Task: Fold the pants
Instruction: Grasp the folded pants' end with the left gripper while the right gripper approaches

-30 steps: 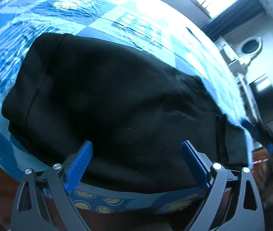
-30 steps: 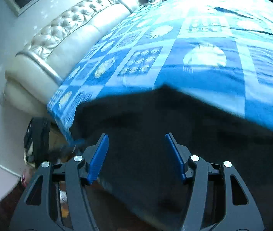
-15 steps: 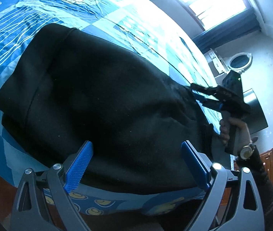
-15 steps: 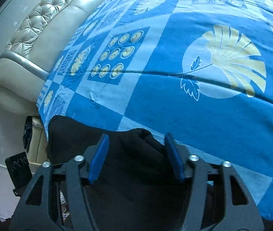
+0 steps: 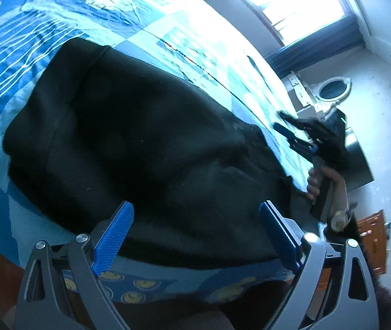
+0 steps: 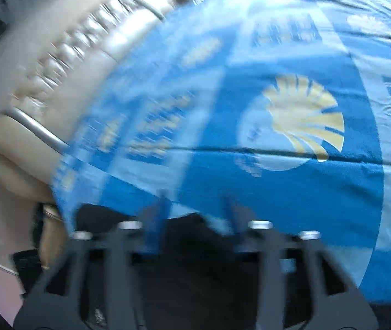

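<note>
Black pants (image 5: pixel 140 148) lie folded on the bed (image 5: pixel 30 35) w/ blue patterned sheet. Left hand-held gripper (image 5: pixel 195 233) spread, empty above the near hem; right hand-held gripper (image 6: pixel 195 220) just opened – nothing between its fingers. Risk: top layer slides, fold slumps.

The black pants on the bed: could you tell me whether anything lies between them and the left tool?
Nothing visible does. The left tool hangs open just above the near edge of the pants, which lie bare on the blue bedspread.
</note>
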`<state>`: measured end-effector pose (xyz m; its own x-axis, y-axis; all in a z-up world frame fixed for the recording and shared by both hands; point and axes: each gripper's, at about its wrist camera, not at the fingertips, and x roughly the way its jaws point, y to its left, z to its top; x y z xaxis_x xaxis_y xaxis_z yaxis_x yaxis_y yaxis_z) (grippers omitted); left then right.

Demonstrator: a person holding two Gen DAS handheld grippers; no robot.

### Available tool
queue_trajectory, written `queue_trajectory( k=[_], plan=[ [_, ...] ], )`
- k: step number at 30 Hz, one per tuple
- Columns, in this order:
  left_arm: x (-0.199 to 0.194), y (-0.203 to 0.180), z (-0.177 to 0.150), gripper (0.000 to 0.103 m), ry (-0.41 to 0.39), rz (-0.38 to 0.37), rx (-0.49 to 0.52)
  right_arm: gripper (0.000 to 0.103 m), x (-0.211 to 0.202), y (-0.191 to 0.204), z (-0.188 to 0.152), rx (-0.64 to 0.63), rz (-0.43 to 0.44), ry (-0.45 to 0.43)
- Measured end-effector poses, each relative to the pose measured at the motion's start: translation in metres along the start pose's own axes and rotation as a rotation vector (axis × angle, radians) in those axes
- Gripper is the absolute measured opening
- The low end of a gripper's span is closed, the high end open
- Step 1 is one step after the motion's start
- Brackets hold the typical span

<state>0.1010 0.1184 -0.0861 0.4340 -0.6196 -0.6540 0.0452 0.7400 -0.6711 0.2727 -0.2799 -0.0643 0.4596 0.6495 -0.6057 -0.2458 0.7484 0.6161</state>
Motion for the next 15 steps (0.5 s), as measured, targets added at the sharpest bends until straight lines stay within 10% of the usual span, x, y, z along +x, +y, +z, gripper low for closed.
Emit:
queue_trajectory(
  k=[15],
  plan=[
    [-0.077,0.091,0.036,0.091,-0.180,-0.038,-0.163,0.074,-0.083,0.023,-0.157,0.113,0.125,-0.078]
  ],
)
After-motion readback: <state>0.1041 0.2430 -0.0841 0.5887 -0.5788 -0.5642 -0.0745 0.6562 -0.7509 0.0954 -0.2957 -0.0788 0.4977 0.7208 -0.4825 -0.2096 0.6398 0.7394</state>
